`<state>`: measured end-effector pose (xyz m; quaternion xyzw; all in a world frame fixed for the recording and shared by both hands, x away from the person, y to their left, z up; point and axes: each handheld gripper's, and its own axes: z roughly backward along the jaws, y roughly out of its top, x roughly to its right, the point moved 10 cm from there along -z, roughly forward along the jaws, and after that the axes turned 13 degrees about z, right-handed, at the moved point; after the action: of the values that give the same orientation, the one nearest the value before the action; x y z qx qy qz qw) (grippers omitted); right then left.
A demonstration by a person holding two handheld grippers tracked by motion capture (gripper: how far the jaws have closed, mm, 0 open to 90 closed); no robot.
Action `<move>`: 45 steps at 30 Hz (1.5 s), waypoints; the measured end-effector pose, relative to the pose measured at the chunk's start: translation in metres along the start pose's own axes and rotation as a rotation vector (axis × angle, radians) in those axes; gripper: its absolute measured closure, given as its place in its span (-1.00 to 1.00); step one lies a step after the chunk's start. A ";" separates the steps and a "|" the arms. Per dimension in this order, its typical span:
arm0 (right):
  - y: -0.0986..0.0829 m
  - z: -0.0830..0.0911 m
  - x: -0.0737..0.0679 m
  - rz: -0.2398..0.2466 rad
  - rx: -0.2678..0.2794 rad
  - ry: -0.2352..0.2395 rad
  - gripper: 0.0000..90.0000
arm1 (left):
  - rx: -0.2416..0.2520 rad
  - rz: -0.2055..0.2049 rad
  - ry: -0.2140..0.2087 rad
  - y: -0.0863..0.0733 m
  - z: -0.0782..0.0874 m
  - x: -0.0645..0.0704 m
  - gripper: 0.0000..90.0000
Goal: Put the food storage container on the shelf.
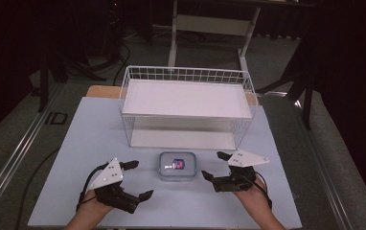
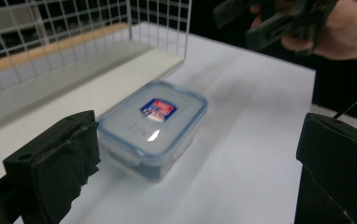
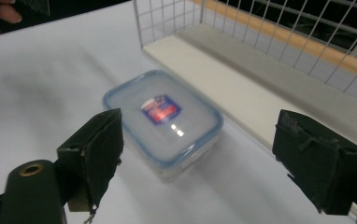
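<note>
In the high view we see the lidded plastic box (image 1: 177,166) on the table (image 1: 90,139), at six o'clock from the wire basket (image 1: 187,106), between the open left hand-held gripper (image 1: 138,179) and the open right hand-held gripper (image 1: 215,166).

In the left gripper view it looks rigid, light, perhaps slippery.

In the right gripper view we judge its short sides best for holding.

The container (image 1: 177,166) at frame centre was clear glossy plastic with a blue rim. The rack (image 1: 187,108) above it was white wire. The table (image 1: 90,143) looked matt and smooth.
</note>
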<state>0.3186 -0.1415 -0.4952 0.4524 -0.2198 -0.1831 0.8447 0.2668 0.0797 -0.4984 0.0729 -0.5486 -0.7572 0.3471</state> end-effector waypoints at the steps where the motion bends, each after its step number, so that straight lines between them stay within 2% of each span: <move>1: 0.002 0.000 0.002 -0.004 0.010 -0.013 -0.64 | -0.010 0.001 0.006 0.003 0.000 -0.001 -0.99; 2: 0.003 0.000 0.004 -0.002 0.011 -0.023 -0.62 | -0.009 0.002 0.009 0.007 0.001 -0.002 -0.99; 4: 0.005 -0.002 0.005 -0.014 -0.001 0.009 -0.62 | -0.002 -0.003 0.018 0.015 0.000 -0.004 -0.99; 6: 0.009 -0.003 0.008 -0.001 0.021 -0.023 -0.49 | 0.018 0.008 0.046 0.024 0.000 -0.008 -0.99; 7: 0.009 -0.005 0.008 0.015 0.026 -0.023 -0.53 | 0.026 0.020 0.048 0.028 0.000 -0.009 -0.99; 8: 0.008 -0.008 0.006 -0.006 -0.003 0.011 -0.52 | 0.017 0.025 0.056 0.030 -0.002 -0.010 -0.99; 9: 0.006 -0.011 0.005 -0.028 -0.017 0.051 -0.50 | 0.009 0.030 0.055 0.032 -0.004 -0.011 -0.99; 10: 0.007 -0.013 0.005 -0.041 -0.005 0.065 -0.50 | 0.008 0.036 0.052 0.034 -0.007 -0.011 -0.99; 11: 0.007 -0.016 0.005 -0.027 0.002 0.056 -0.53 | 0.002 0.041 0.035 0.035 -0.010 -0.011 -0.99; 13: 0.005 -0.022 0.006 -0.007 -0.028 0.036 -0.60 | -0.010 0.064 0.019 0.035 -0.016 -0.012 -0.99; 16: 0.007 -0.027 0.005 -0.031 -0.020 0.046 -0.62 | -0.025 0.080 0.014 0.034 -0.023 -0.014 -0.99; 17: 0.007 -0.029 0.006 -0.035 -0.019 0.041 -0.63 | -0.046 0.110 0.006 0.033 -0.030 -0.018 -0.99; 18: 0.008 -0.035 0.007 -0.063 -0.023 0.057 -0.66 | -0.054 0.119 0.008 0.032 -0.033 -0.019 -0.99; 22: 0.008 -0.043 0.010 -0.070 -0.032 0.045 -0.70 | -0.088 0.157 -0.002 0.030 -0.044 -0.024 -0.99; 24: 0.005 -0.047 0.011 -0.093 -0.047 0.046 -0.74 | -0.116 0.169 0.013 0.027 -0.050 -0.028 -0.99; 26: 0.001 -0.052 0.011 -0.136 -0.070 0.067 -0.74 | -0.135 0.181 0.023 0.023 -0.056 -0.032 -0.99; 29: -0.014 -0.061 0.013 -0.218 -0.153 0.046 -0.74 | -0.182 0.231 0.031 0.015 -0.066 -0.037 -0.99; 32: -0.018 -0.067 0.014 -0.285 -0.133 0.044 -0.76 | -0.212 0.283 0.051 0.005 -0.074 -0.044 -0.99; 33: -0.019 -0.069 0.014 -0.311 -0.126 0.043 -0.76 | -0.218 0.302 0.046 0.003 -0.077 -0.046 -0.99; 34: -0.019 -0.069 0.014 -0.311 -0.126 0.043 -0.76 | -0.218 0.302 0.046 0.003 -0.077 -0.046 -0.99; 35: -0.021 -0.071 0.014 -0.333 -0.131 0.048 -0.76 | -0.227 0.340 0.051 -0.001 -0.081 -0.049 -0.99; 36: -0.024 -0.074 0.014 -0.362 -0.144 0.048 -0.76 | -0.228 0.359 0.049 -0.002 -0.082 -0.050 -0.99; 39: -0.028 -0.080 0.012 -0.402 -0.158 0.074 -0.76 | -0.228 0.429 0.034 -0.006 -0.087 -0.053 -0.99; 42: -0.031 -0.083 0.009 -0.474 -0.179 0.103 -0.71 | -0.253 0.487 0.047 -0.013 -0.092 -0.055 -0.99; 45: -0.033 -0.086 0.008 -0.488 -0.196 0.108 -0.71 | -0.272 0.524 0.063 -0.019 -0.096 -0.057 -0.99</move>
<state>0.3675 -0.1043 -0.5641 0.4171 -0.0399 -0.3773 0.8259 0.3483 0.0424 -0.5684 -0.0951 -0.4311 -0.7057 0.5542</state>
